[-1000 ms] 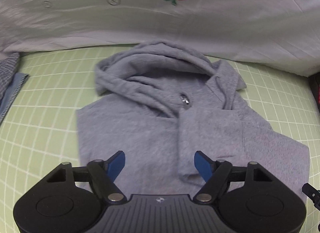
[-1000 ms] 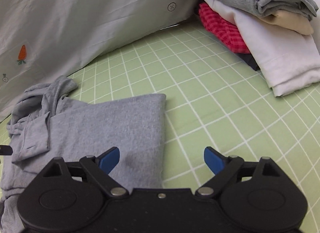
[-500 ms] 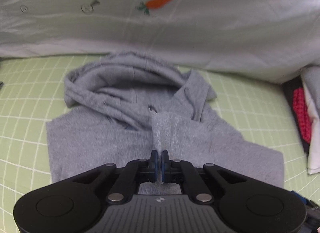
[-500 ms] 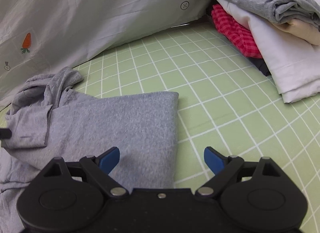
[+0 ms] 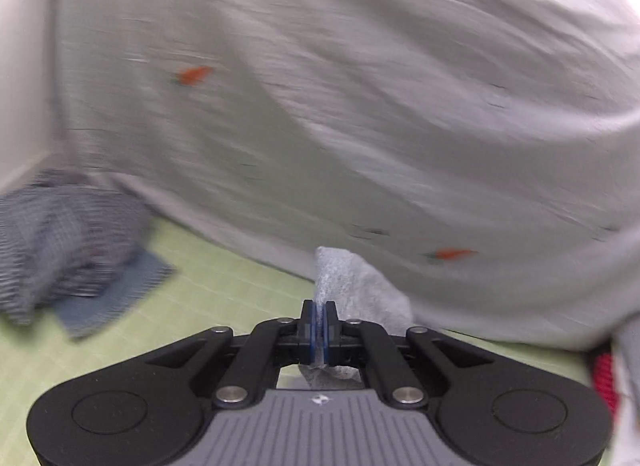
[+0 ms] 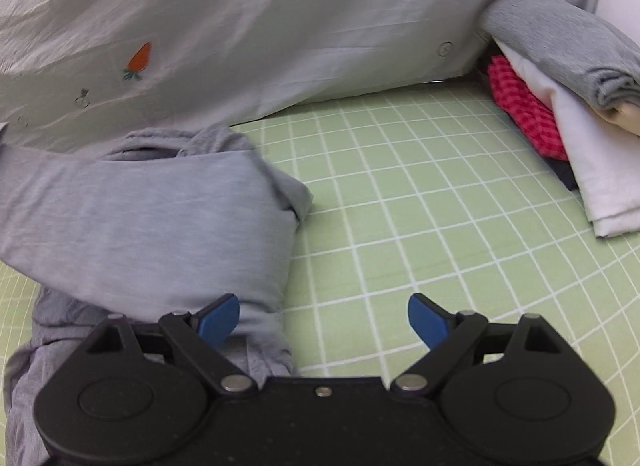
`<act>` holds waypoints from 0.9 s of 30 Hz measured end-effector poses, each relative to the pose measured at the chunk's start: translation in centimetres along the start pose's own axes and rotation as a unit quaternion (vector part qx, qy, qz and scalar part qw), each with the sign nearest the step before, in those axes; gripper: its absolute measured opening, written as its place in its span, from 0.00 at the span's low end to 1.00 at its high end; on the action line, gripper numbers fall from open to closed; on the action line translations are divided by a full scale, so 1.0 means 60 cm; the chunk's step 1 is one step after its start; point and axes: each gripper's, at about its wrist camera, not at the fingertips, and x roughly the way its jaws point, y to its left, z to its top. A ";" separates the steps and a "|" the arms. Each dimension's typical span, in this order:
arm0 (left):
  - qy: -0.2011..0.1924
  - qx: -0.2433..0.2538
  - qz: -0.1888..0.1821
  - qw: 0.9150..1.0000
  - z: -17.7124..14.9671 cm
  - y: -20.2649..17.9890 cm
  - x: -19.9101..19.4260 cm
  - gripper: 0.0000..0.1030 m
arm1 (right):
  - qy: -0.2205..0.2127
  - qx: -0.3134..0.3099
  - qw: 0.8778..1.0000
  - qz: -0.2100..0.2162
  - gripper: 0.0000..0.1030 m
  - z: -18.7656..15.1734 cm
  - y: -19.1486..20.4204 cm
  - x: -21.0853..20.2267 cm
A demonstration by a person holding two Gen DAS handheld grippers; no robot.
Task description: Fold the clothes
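My left gripper [image 5: 319, 324] is shut on a fold of the grey hoodie [image 5: 356, 290], lifted off the green checked mat; this view is blurred. In the right wrist view the grey hoodie [image 6: 152, 221] lies at the left on the mat, with a sleeve or panel stretched up and across toward the left edge. My right gripper [image 6: 324, 318] is open and empty, low over the mat, its left fingertip [image 6: 218, 316] at the hoodie's right edge.
A pale carrot-print sheet [image 6: 248, 25] drapes along the back. A stack of folded clothes [image 6: 560, 105], grey, white and red, sits at the right. A striped blue garment [image 5: 60, 246] lies at the left in the left wrist view. The green mat [image 6: 440, 225] lies between.
My left gripper closed on the hoodie and has lifted and swung it up and left. The hoodie's fabric now stretches across itself. The right gripper stayed open and shifted slightly.
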 end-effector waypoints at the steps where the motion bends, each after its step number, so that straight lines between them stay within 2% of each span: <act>1: 0.012 -0.008 0.040 0.999 -0.007 0.025 0.012 0.08 | 0.002 -0.007 1.000 0.002 0.89 -0.001 0.008 0.002; 2: 0.028 -0.016 0.078 0.996 -0.015 0.050 0.026 0.10 | 0.005 -0.013 1.000 0.003 0.89 0.000 0.016 0.006; 3: 0.044 -0.024 0.110 0.993 -0.024 0.074 0.039 0.17 | 0.009 -0.020 1.000 0.003 0.89 0.001 0.024 0.010; 4: 0.059 -0.030 0.126 0.990 -0.035 0.094 0.048 0.21 | 0.012 -0.028 1.000 0.003 0.89 0.002 0.032 0.015; 5: 0.074 -0.035 0.131 0.988 -0.045 0.109 0.055 0.28 | 0.014 -0.035 0.999 0.004 0.89 0.004 0.039 0.018; 9: 0.128 -0.054 0.116 0.983 -0.084 0.141 0.084 0.39 | 0.013 -0.054 0.998 0.002 0.89 0.022 0.061 0.039; 12: 0.161 -0.054 0.102 0.980 -0.111 0.140 0.107 0.41 | 0.016 -0.037 0.999 0.012 0.88 0.039 0.065 0.066; 15: 0.193 -0.071 0.077 0.976 -0.140 0.133 0.129 0.41 | 0.035 0.012 0.998 0.047 0.67 0.056 0.058 0.103; 16: 0.201 -0.074 0.072 0.974 -0.148 0.130 0.135 0.41 | 0.038 0.029 0.997 0.059 0.53 0.061 0.053 0.116; 21: 0.223 -0.065 0.077 0.970 -0.165 0.114 0.161 0.41 | 0.038 0.067 0.993 0.094 0.35 0.085 0.037 0.163; 23: 0.231 -0.064 0.082 0.967 -0.169 0.112 0.169 0.41 | 0.033 0.074 0.992 0.098 0.21 0.104 0.030 0.181; 27: 0.241 -0.067 0.100 0.963 -0.174 0.114 0.179 0.41 | 0.026 0.108 0.987 0.116 0.17 0.144 0.006 0.217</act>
